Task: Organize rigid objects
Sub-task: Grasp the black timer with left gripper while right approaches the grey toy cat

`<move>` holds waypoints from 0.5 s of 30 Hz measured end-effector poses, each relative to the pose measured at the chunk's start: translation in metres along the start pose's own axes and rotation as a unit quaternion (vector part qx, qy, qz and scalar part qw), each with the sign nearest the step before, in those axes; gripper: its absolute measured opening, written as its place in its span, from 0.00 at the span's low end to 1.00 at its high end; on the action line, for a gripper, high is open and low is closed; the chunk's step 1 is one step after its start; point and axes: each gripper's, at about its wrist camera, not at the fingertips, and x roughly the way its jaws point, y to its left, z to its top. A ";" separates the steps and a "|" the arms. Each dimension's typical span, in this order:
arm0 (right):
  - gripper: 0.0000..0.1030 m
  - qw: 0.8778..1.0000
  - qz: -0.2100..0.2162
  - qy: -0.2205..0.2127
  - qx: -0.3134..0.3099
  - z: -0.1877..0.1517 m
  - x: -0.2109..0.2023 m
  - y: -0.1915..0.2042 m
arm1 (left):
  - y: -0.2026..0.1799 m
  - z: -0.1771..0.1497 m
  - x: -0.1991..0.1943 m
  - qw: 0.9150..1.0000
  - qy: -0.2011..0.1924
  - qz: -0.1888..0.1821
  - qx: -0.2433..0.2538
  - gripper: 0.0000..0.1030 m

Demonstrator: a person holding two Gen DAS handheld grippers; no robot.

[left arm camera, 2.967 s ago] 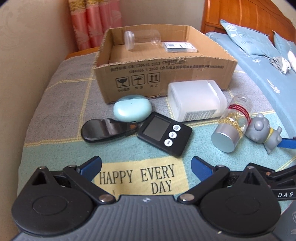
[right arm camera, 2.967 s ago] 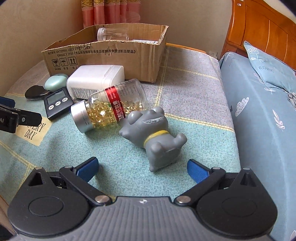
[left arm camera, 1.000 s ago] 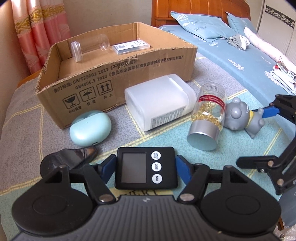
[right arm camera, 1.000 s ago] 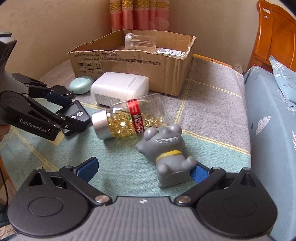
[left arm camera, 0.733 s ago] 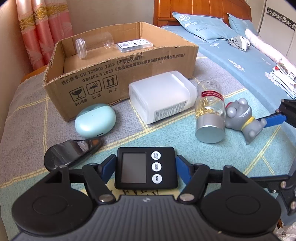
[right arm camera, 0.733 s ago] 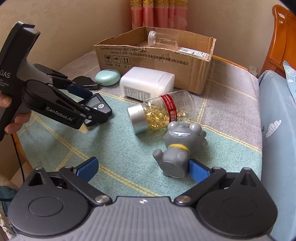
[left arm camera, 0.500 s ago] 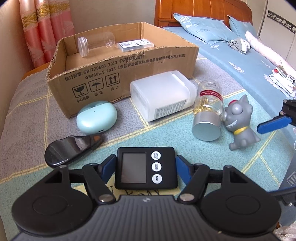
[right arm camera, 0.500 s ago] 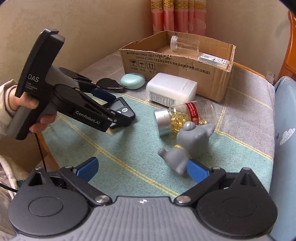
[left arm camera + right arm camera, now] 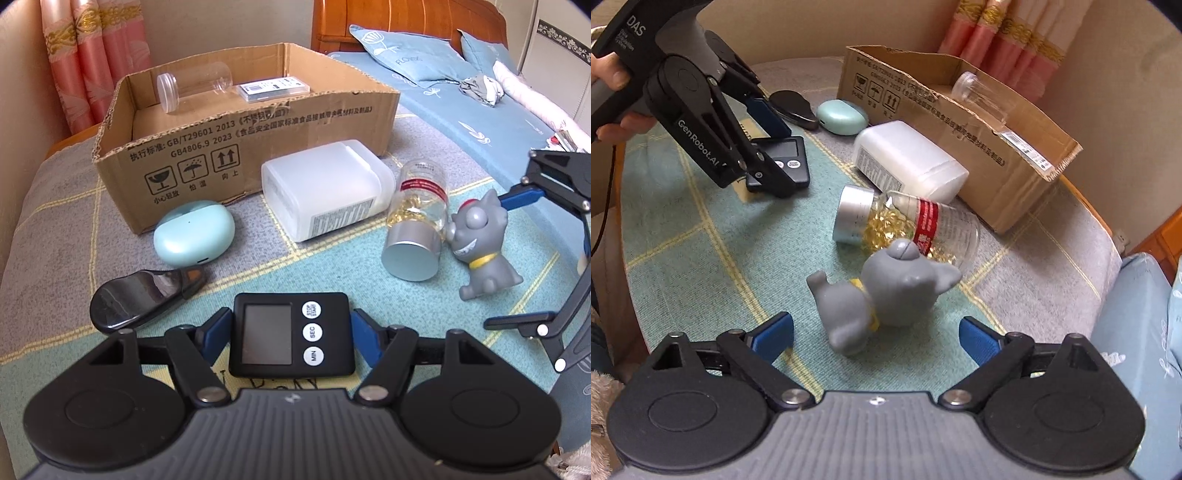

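In the left wrist view the timer point(image 9: 291, 334) was clamped in the left gripper point(image 9: 291, 332), best carried level to the box point(image 9: 243, 155); in the right wrist view the right gripper point(image 9: 875, 338) was spread around the toy point(image 9: 882, 295), to be squeezed centrally.

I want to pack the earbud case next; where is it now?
In the left wrist view the earbud case lies left of centre, against the cardboard box front, between the white bottle and the black clip.
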 end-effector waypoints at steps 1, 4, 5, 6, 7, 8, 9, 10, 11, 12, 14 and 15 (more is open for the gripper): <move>0.91 1.000 0.007 -0.003 -0.004 0.002 0.002 -0.002 | 0.000 0.001 0.000 1.000 0.001 0.002 -0.001 0.67; 0.86 1.000 0.022 -0.016 -0.012 0.007 0.007 -0.008 | -0.001 0.002 0.001 1.000 0.004 0.004 -0.004 0.67; 0.83 0.999 0.026 -0.020 -0.012 0.008 0.009 -0.009 | 0.000 0.002 0.001 1.000 0.004 0.005 -0.005 0.67; 0.80 0.999 0.032 -0.023 -0.009 0.009 0.009 -0.011 | 0.000 0.003 0.001 1.000 0.005 0.005 -0.006 0.67; 0.79 0.999 0.035 -0.026 -0.006 0.010 0.010 -0.013 | 0.000 0.003 0.001 1.000 0.006 0.006 -0.006 0.67; 0.78 0.999 0.036 -0.027 -0.004 0.010 0.010 -0.013 | -0.001 0.003 0.001 1.000 0.007 0.007 -0.007 0.67; 0.78 0.999 0.037 -0.028 0.001 0.010 0.010 -0.014 | -0.001 0.003 0.001 1.000 0.008 0.008 -0.007 0.67; 0.77 0.999 0.036 -0.029 0.007 0.010 0.010 -0.014 | -0.001 0.003 0.001 1.000 0.009 0.009 -0.005 0.67; 0.77 0.999 0.035 -0.028 0.016 0.010 0.010 -0.014 | -0.001 0.003 0.000 1.000 0.010 0.010 -0.005 0.67; 0.76 0.999 0.033 -0.024 0.027 0.010 0.009 -0.014 | -0.001 0.002 0.000 1.000 0.011 0.011 -0.007 0.67; 0.76 0.998 0.034 -0.015 0.057 0.011 0.006 -0.016 | 0.000 0.000 -0.003 1.000 0.014 0.012 -0.009 0.67; 0.76 0.997 0.038 -0.012 0.072 0.012 0.004 -0.016 | 0.000 -0.001 -0.004 1.000 0.018 0.012 -0.010 0.67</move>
